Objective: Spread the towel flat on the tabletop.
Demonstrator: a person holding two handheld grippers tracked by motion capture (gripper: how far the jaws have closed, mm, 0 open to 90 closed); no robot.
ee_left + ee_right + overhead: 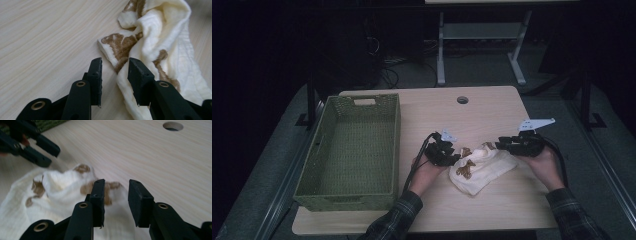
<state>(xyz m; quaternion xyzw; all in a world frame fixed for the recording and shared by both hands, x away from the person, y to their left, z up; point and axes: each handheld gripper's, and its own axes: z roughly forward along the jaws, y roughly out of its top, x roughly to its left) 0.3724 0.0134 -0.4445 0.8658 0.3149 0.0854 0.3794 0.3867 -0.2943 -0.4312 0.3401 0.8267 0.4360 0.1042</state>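
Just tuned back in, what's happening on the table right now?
A person holds a gripper in each hand over a crumpled cream cloth with brown patches lying on the wooden table. The left gripper and the right gripper both have their jaws open at the cloth's edges, neither clamped on it yet. A green woven basket sits at the left with nothing in it.

lab | dark room — cable-port desk (432, 115) — floor cables (387, 75)
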